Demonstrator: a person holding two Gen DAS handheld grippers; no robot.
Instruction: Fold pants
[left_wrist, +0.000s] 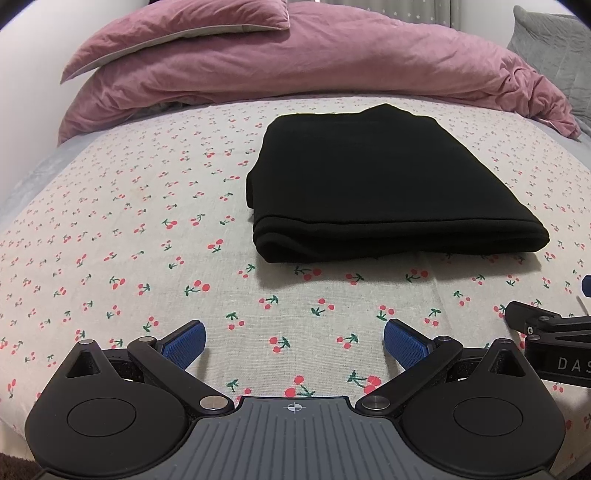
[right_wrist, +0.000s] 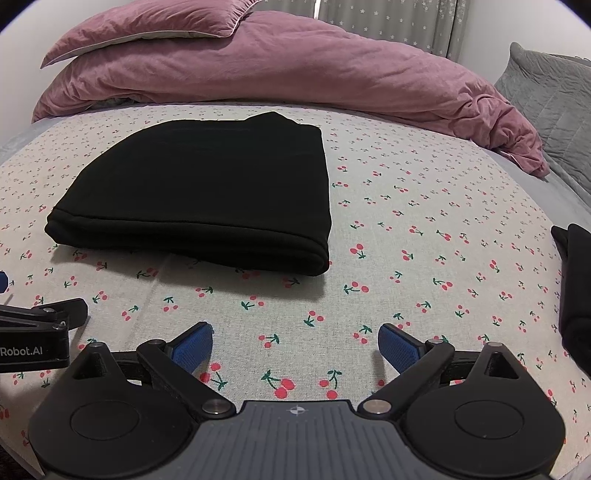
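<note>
The black pants (left_wrist: 388, 188) lie folded into a compact rectangular stack on the cherry-print bed sheet (left_wrist: 129, 240), ahead of both pairs of tongs and touching neither. Seen from the left tongs (left_wrist: 294, 341), the stack sits forward and to the right; seen from the right tongs (right_wrist: 295, 341), it sits forward and to the left, so it lies between the two and about equally near each. Its thick folded edge faces us and runs crosswise to the fingers, and we judge the folding essentially complete. Both pairs of tongs are spread apart and hold nothing, hovering low over bare sheet. We cannot make out seams, waistband or the number of layers, since the fabric reads as uniform black; a small peak breaks the far edge. A dark object (right_wrist: 576, 295) at the right margin of the right view is cut off and unidentifiable. Beyond the stack lie a pink duvet (left_wrist: 295, 66) and pillow (left_wrist: 184, 33).
</note>
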